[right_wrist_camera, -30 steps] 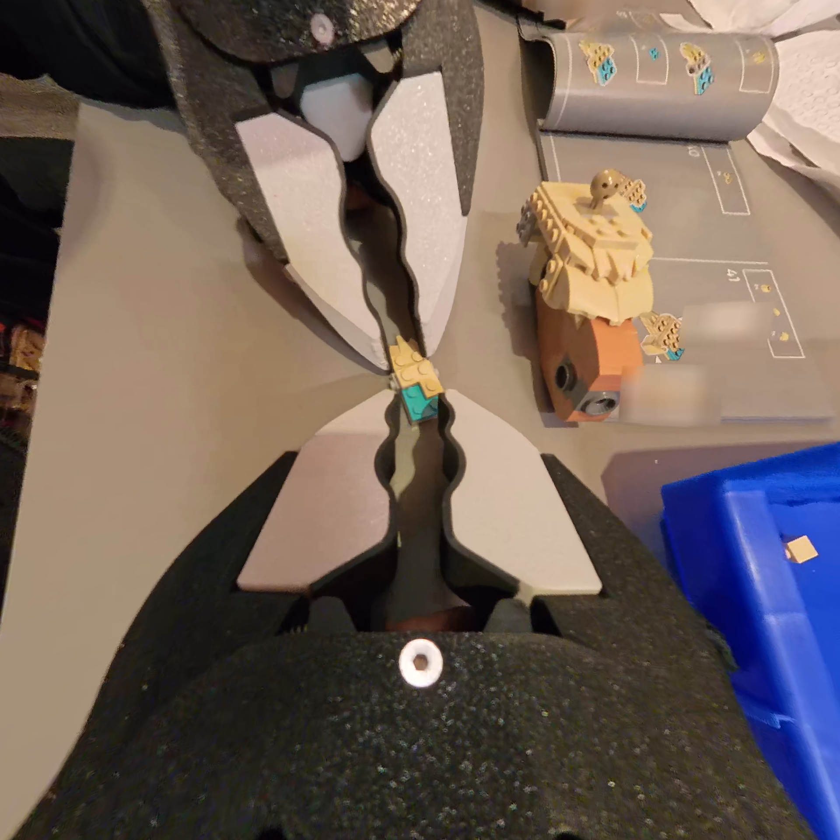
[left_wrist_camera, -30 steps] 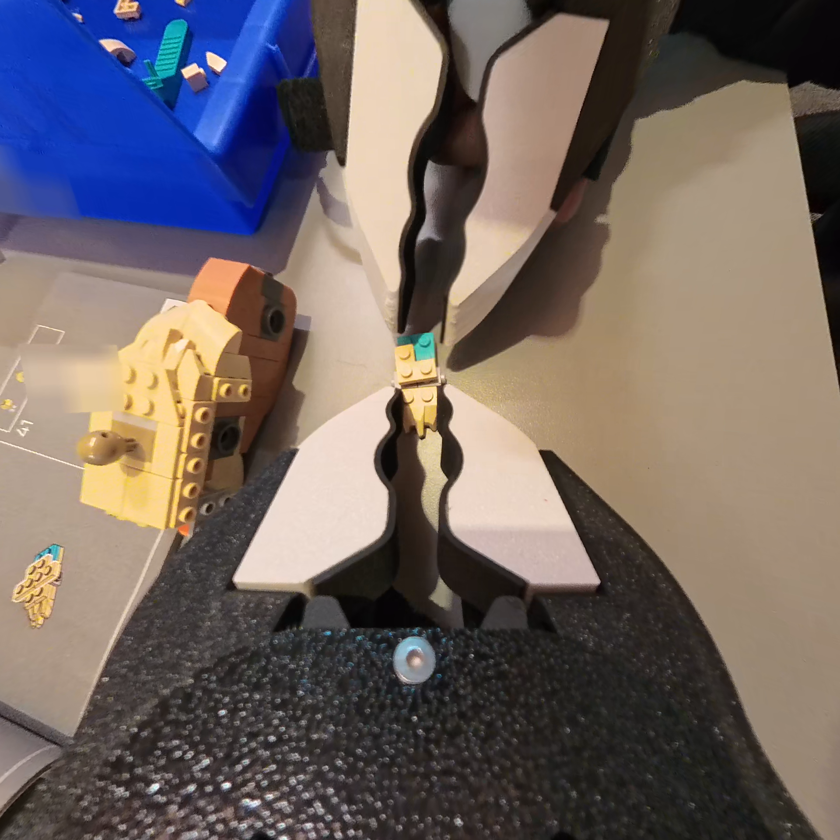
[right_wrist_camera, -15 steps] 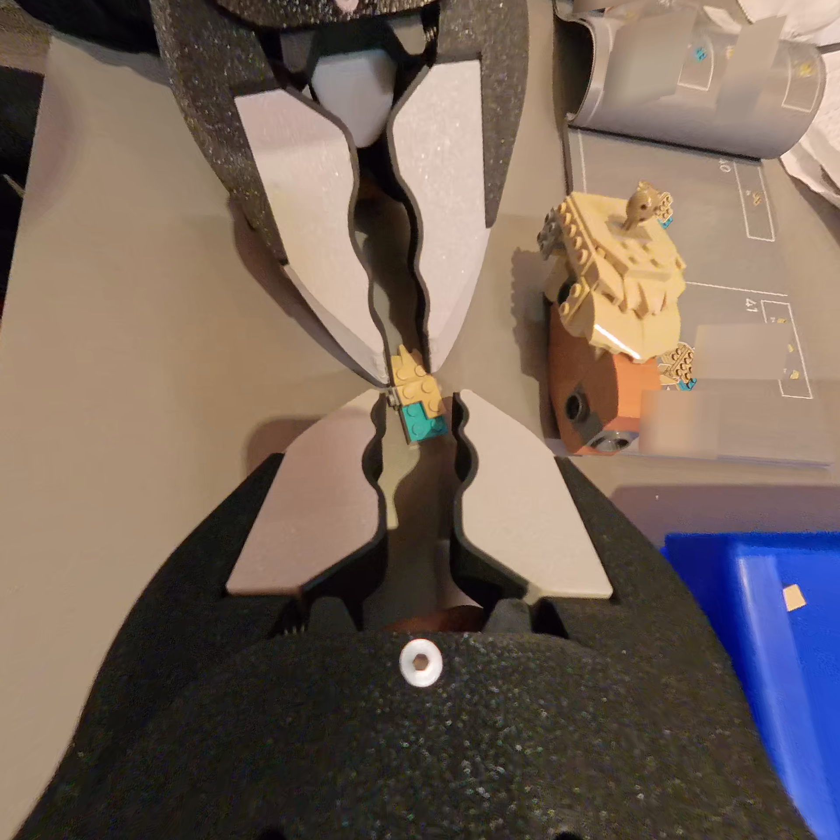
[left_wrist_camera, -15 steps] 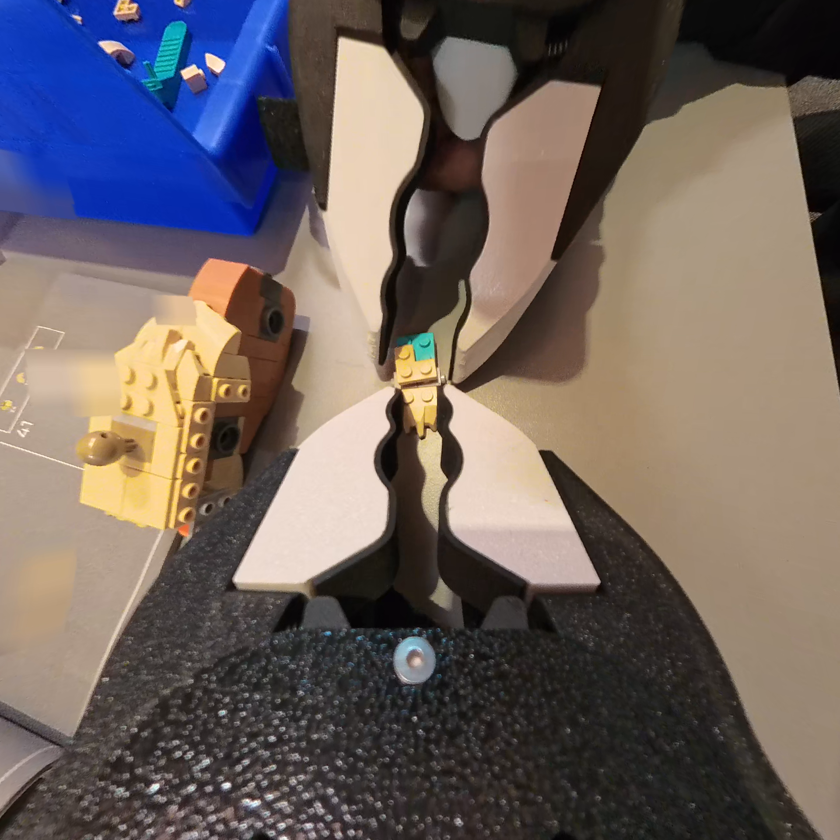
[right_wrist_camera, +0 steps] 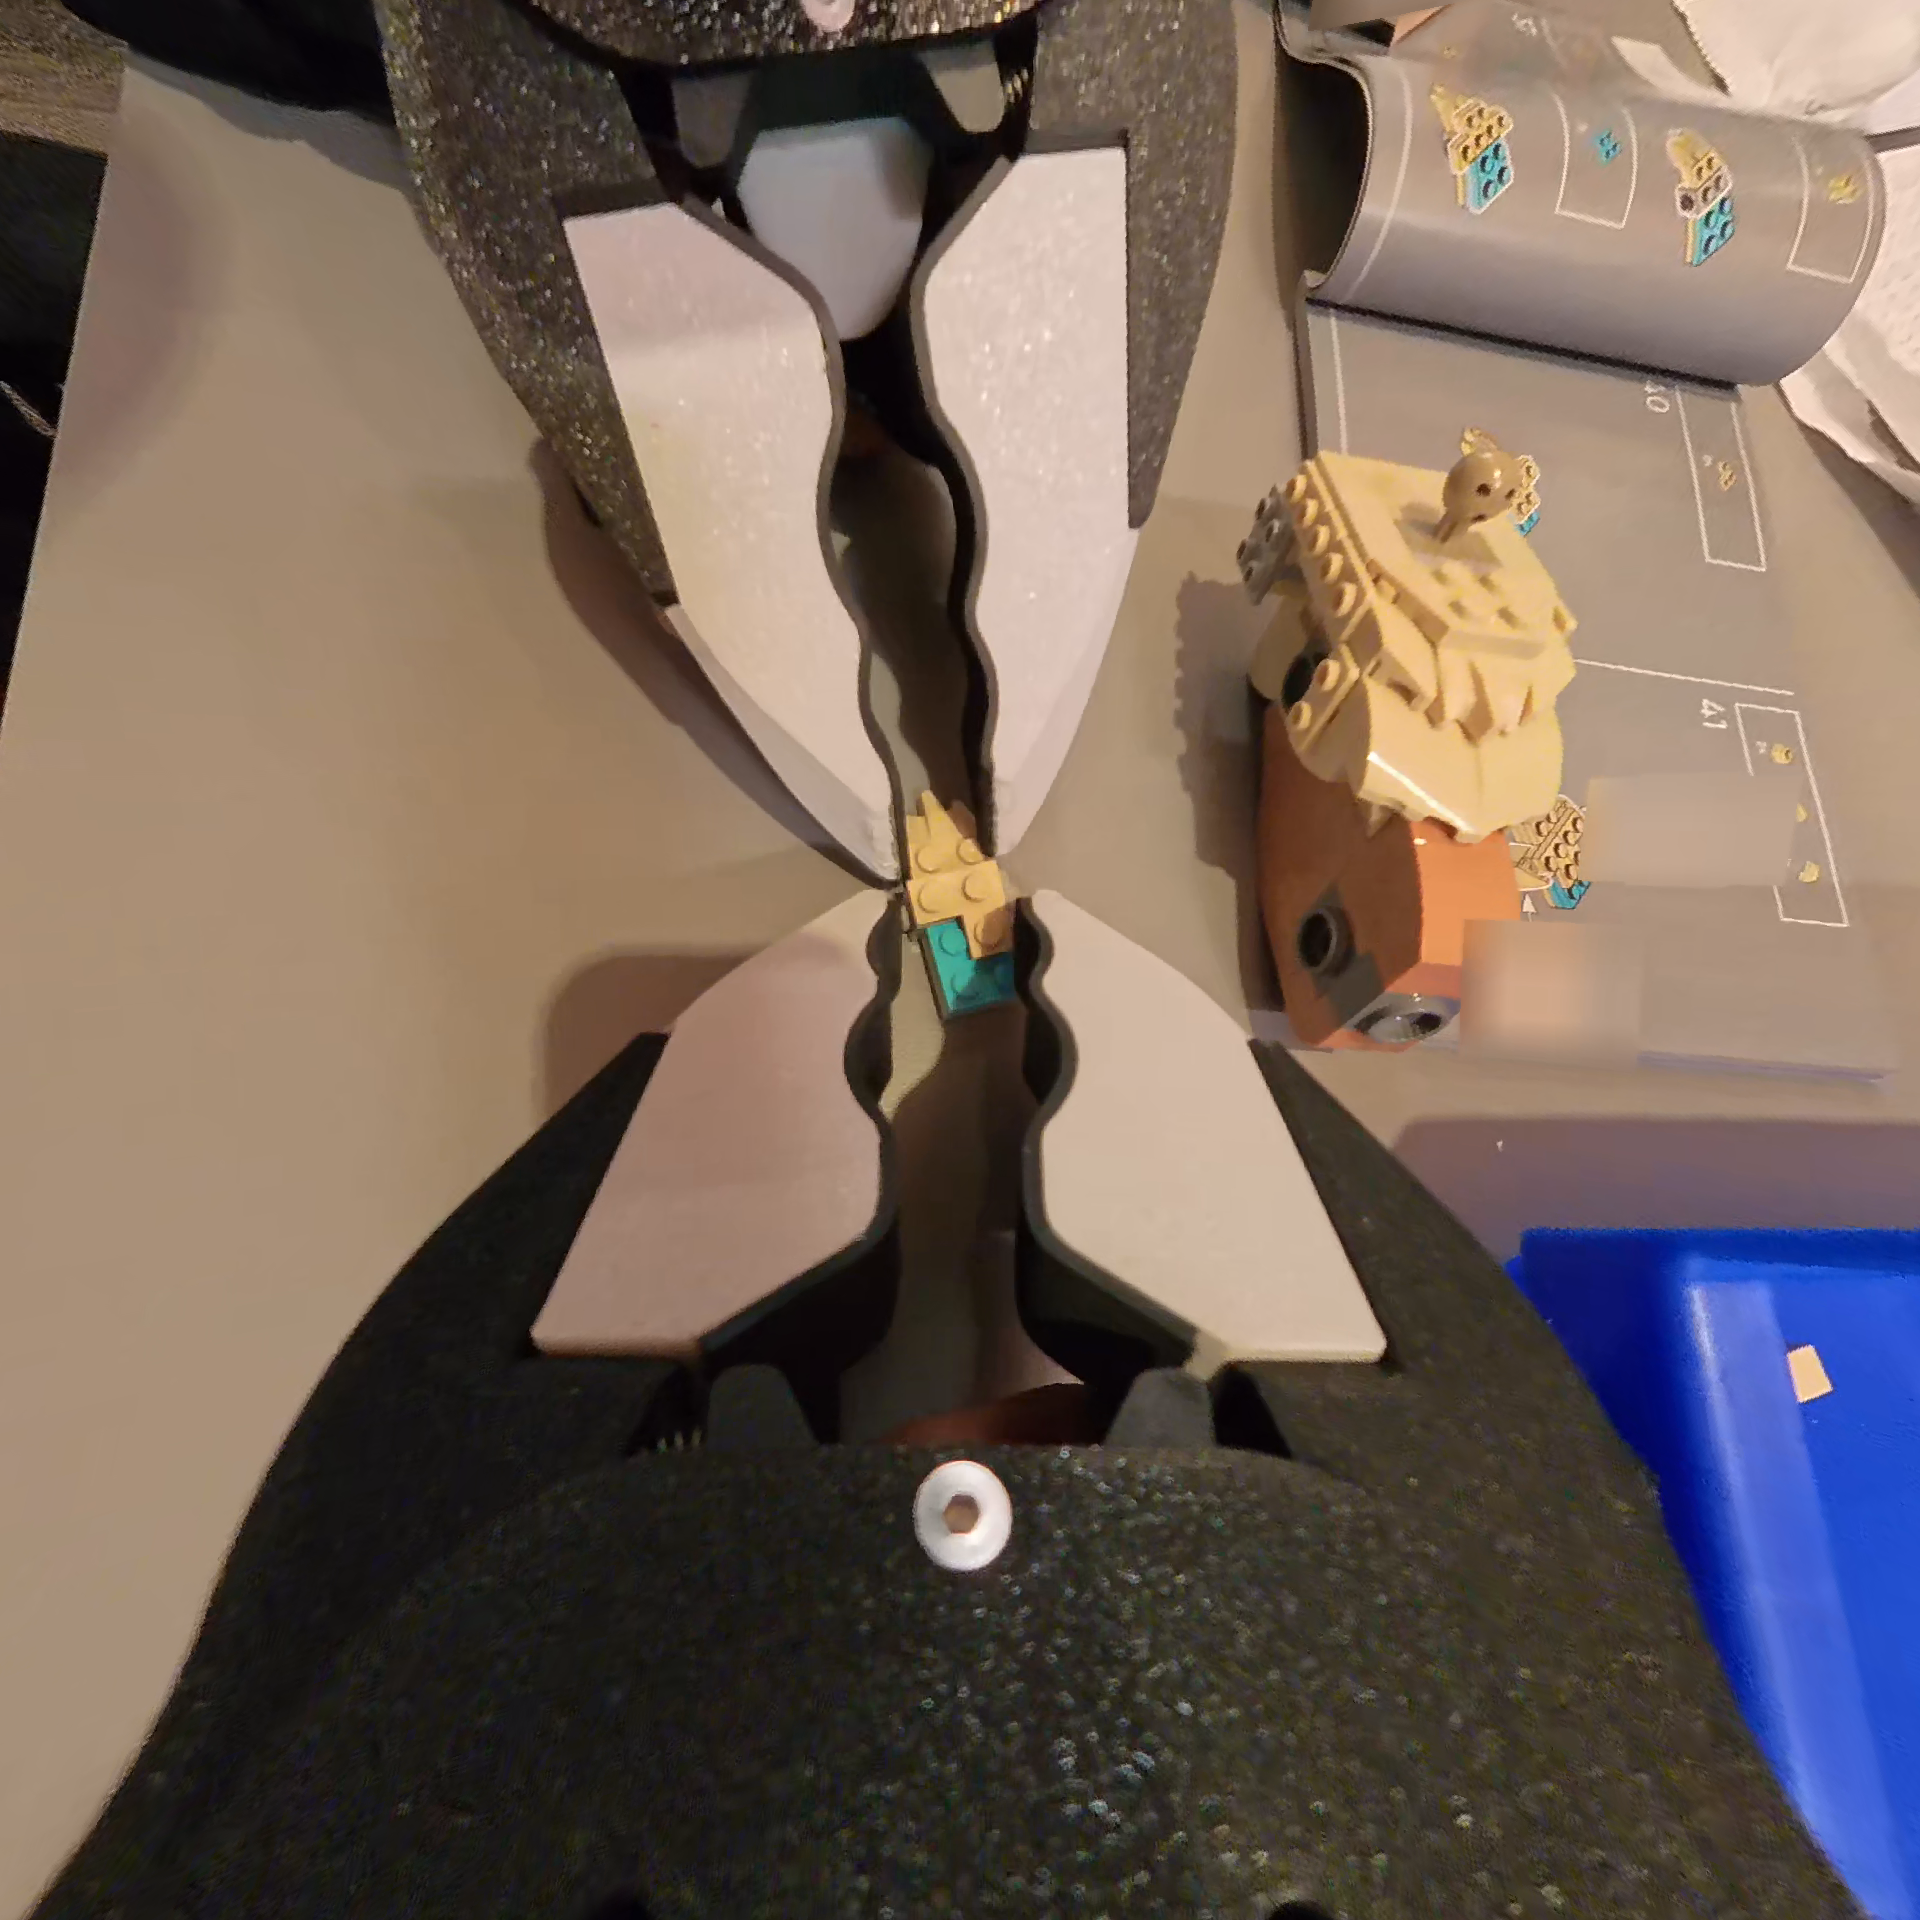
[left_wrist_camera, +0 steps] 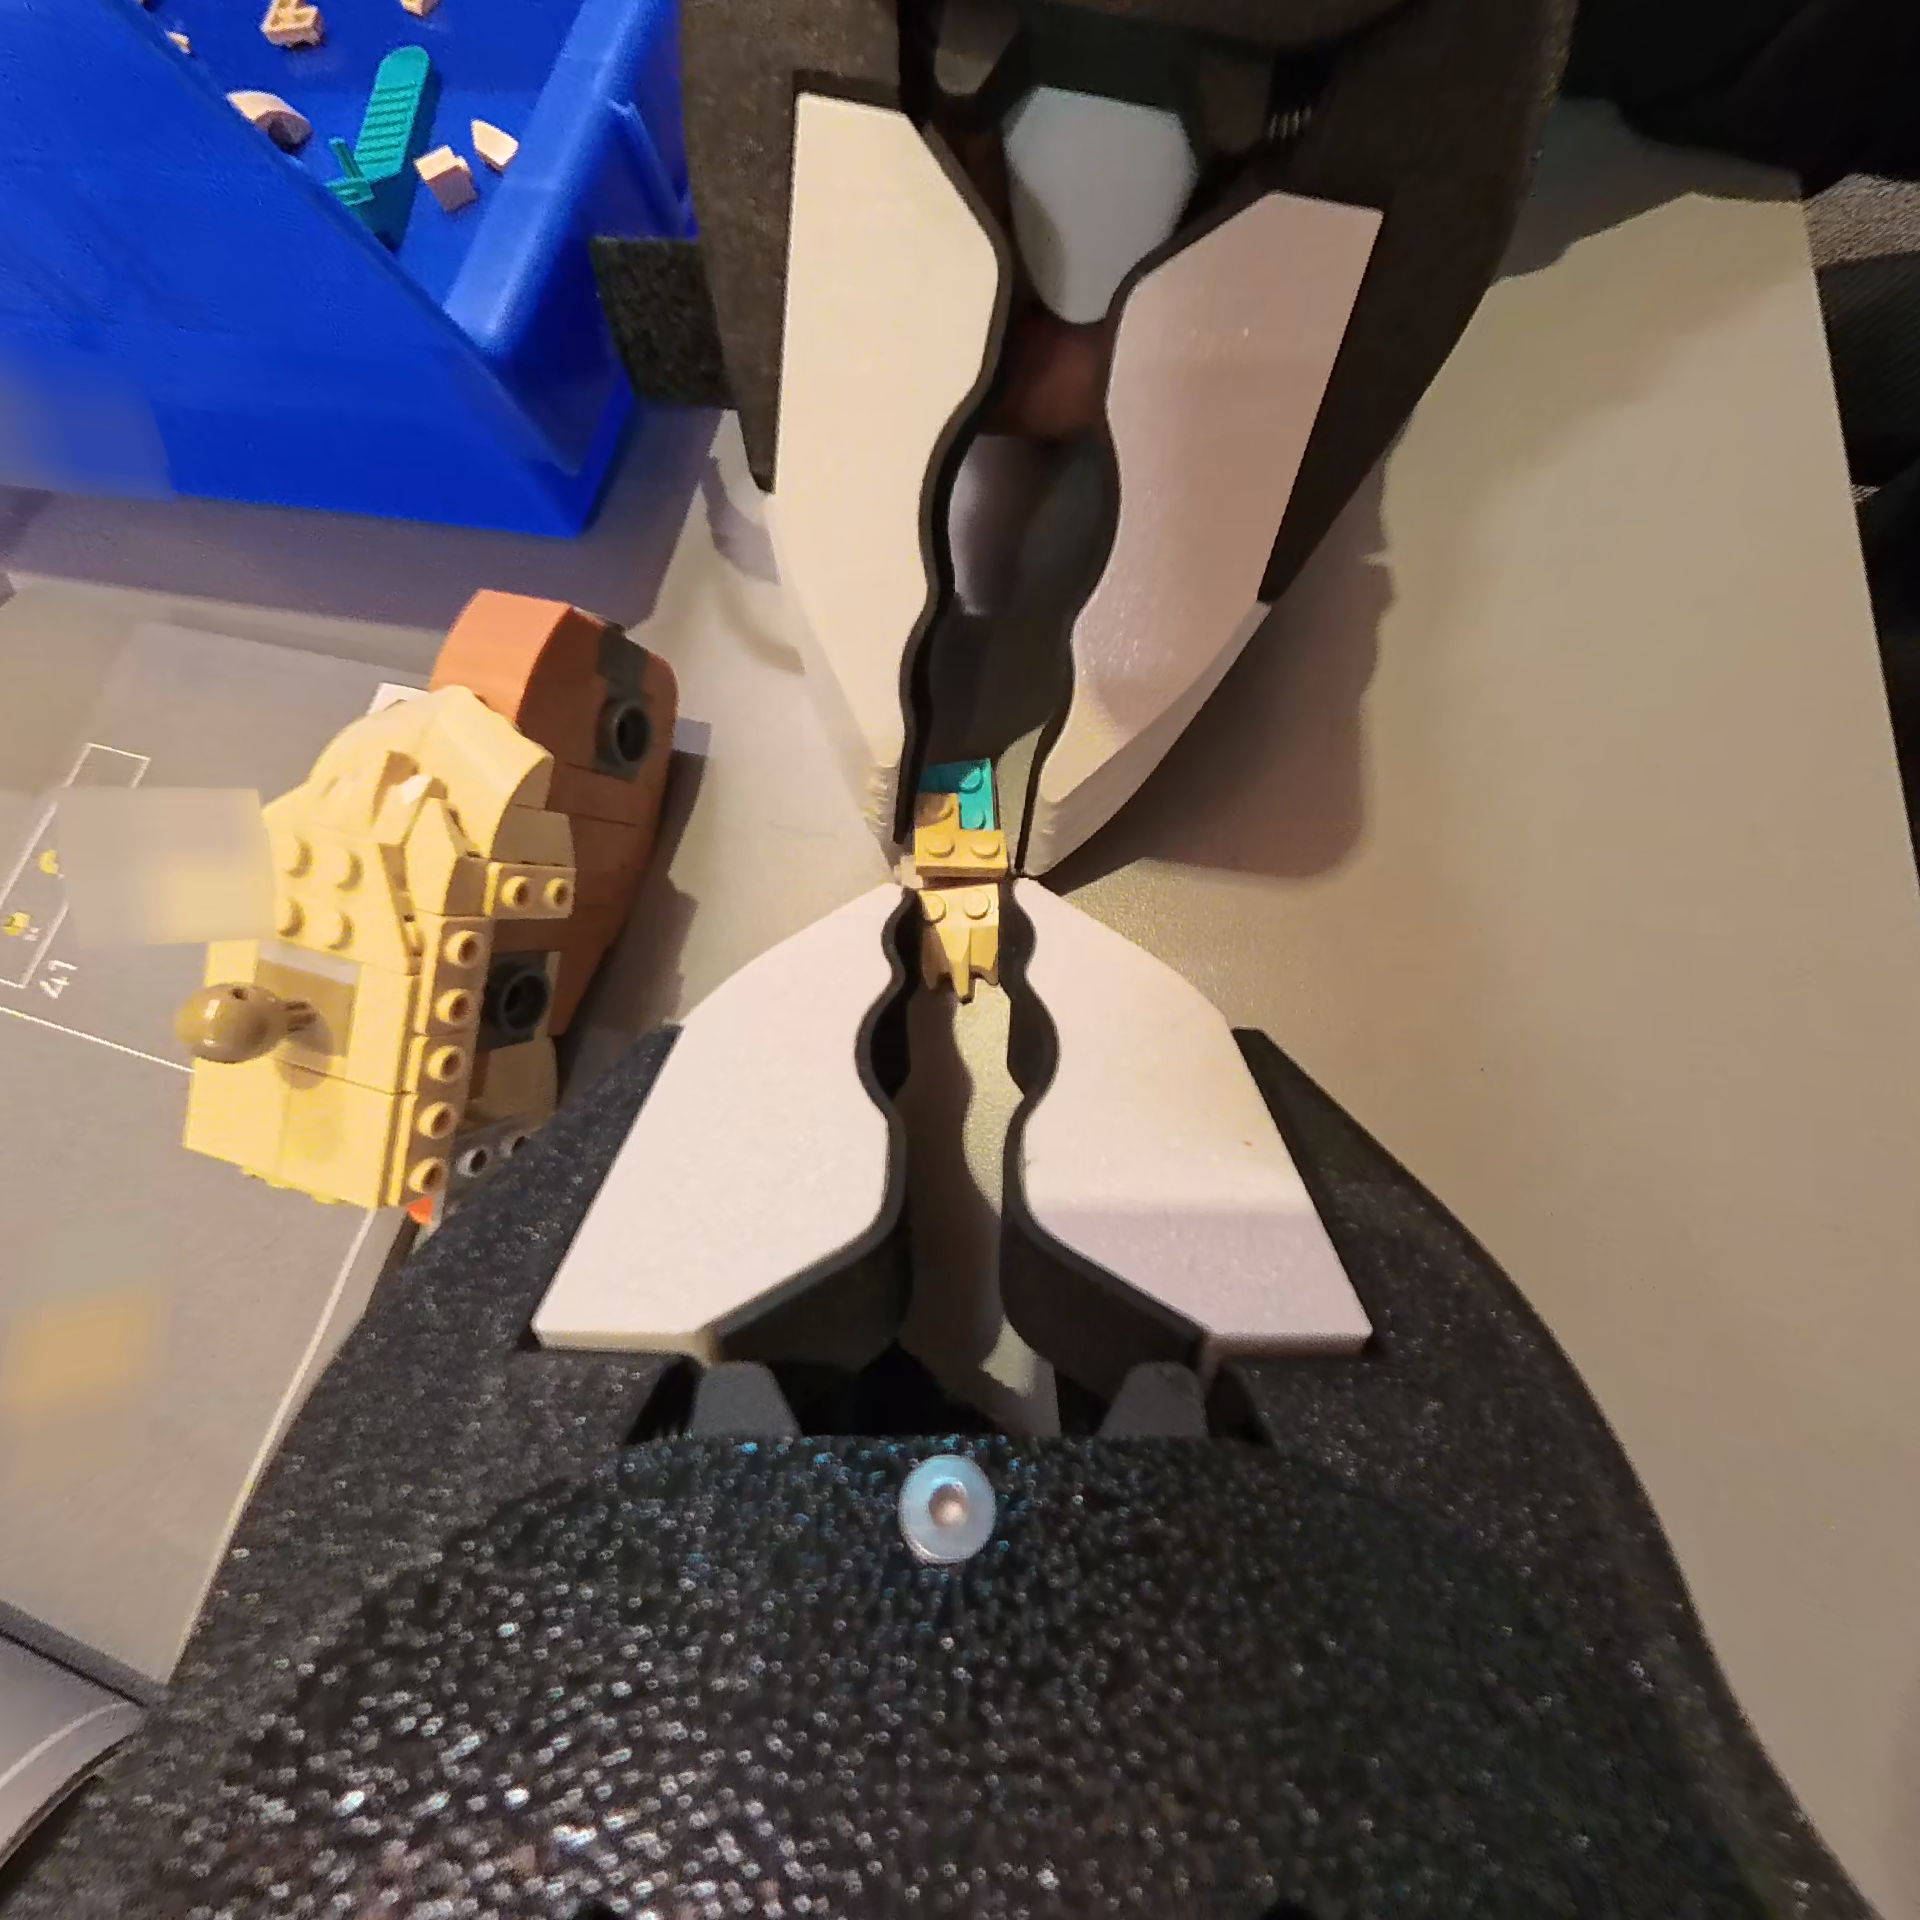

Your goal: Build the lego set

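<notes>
1. On the far left of my left wrist view, the grey booklet lies flat on the table.
2. The blue bin stands behind the booklet. Loose tan and teal parts lie inside it.
3. The model, tan over brown, lies on the booklet's right edge, just beside my left gripper.
4. My left gripper points forward at centre. Its fingers are nearly closed and pinch the tan end of the piece.
5. The piece, tan with a teal end, is held off the table between the two grippers, which meet tip to tip.
6. My right gripper faces the left one from the far side. Its tips stand either side of the teal end. The gap between them is narrow, and I cannot tell whether both pads press the brick.
7. In my right wrist view, the right gripper frames the teal end of the piece, with a thin gap visible on the left side.
8. In that view the model lies to the right, on the booklet.
9. The bin occupies the lower right corner there.
</notes>
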`<action>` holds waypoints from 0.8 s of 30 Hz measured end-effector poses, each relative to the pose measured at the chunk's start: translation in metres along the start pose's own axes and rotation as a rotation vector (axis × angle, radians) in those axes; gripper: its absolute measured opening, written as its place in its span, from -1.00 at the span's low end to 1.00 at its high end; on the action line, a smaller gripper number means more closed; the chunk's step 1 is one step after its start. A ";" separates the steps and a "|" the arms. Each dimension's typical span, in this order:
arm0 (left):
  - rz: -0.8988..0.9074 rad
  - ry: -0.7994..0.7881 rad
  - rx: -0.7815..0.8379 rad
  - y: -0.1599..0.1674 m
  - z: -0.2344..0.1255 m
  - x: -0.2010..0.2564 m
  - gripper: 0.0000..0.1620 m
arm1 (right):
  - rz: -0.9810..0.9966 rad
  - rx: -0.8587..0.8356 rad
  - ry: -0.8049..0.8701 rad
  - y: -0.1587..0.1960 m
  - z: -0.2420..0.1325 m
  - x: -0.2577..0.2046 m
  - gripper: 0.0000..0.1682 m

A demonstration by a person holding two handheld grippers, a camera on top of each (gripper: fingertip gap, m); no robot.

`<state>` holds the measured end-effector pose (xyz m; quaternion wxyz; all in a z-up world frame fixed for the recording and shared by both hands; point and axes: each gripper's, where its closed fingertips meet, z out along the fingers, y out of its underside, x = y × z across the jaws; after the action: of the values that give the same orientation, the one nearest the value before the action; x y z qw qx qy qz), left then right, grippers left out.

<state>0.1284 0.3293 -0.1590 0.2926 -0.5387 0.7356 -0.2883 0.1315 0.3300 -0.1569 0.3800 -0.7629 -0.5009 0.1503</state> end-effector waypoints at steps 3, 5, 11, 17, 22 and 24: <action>0.000 0.000 0.000 0.000 0.000 0.000 -0.83 | 0.000 0.004 0.001 0.000 -0.001 0.000 -0.77; 0.000 0.001 0.000 0.000 0.000 0.000 -0.83 | 0.003 0.010 0.003 -0.001 -0.001 0.001 -0.79; 0.001 0.000 0.000 0.000 0.000 0.000 -0.83 | -0.006 0.008 0.007 -0.001 -0.001 0.000 -0.79; 0.002 0.001 0.000 0.000 0.000 0.000 -0.83 | 0.000 0.015 -0.004 -0.002 -0.002 0.000 -0.79; 0.002 0.003 0.000 0.000 0.000 0.000 -0.83 | -0.003 0.029 -0.034 -0.003 -0.004 -0.002 -0.79; 0.002 0.003 0.000 0.000 0.000 0.000 -0.83 | -0.011 0.022 -0.036 -0.002 -0.003 -0.003 -0.79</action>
<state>0.1282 0.3290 -0.1591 0.2917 -0.5376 0.7364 -0.2890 0.1302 0.3266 -0.1537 0.3801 -0.7531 -0.5103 0.1672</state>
